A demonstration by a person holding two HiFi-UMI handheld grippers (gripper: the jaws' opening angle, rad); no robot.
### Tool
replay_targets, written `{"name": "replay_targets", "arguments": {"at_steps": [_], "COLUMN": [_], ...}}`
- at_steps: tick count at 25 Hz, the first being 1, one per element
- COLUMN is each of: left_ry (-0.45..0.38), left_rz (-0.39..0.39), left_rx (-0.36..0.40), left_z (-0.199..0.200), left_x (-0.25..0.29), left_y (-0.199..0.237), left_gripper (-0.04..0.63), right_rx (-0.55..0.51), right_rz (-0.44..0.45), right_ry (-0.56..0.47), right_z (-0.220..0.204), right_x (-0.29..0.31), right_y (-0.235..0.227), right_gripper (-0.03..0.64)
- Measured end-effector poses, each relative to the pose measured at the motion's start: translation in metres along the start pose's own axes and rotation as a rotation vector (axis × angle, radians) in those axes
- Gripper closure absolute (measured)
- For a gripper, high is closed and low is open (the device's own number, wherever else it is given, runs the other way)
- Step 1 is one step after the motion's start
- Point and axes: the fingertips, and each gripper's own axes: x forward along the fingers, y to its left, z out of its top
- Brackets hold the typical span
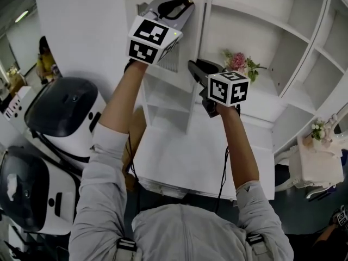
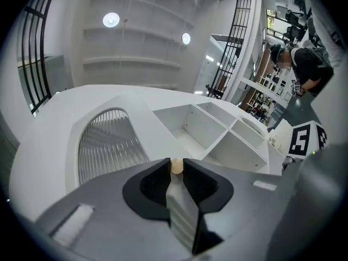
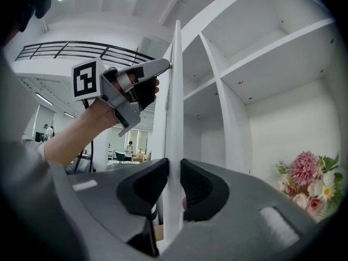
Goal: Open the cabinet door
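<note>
The white cabinet door (image 1: 169, 63), with an arched louvre panel (image 2: 103, 140), stands swung out from the shelf unit. My left gripper (image 1: 187, 4) is shut on the door's small pale knob (image 2: 176, 166), which sits between the pads. In the right gripper view the same left gripper (image 3: 163, 64) shows high on the door, held by a hand. My right gripper (image 1: 194, 68) is lower down. It is shut on the door's thin free edge (image 3: 174, 118), with a black pad on each face.
Open white shelves (image 1: 304, 42) fill the right, and pink flowers (image 1: 239, 63) stand on one. A white table (image 1: 190, 162) lies below me. Two black-and-white machines (image 1: 65, 113) stand at the left. A person (image 2: 302, 64) stands far off.
</note>
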Motion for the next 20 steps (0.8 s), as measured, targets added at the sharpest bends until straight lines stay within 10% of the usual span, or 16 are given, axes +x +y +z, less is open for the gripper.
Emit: {"name": "replay_targets", "arguments": {"at_steps": [20], "left_ry": [-0.198], "left_rz": [-0.229], "left_rx": [-0.074], "left_z": [0.037], "left_x": [-0.131], "left_y": [0.048], "left_gripper": [0.496], "right_rx": [-0.007], "right_rz": [-0.276], "right_ry": [-0.061], "right_z": [0.005], "right_x": [0.003], "right_y": [0.150], "right_gripper": [0.549]}}
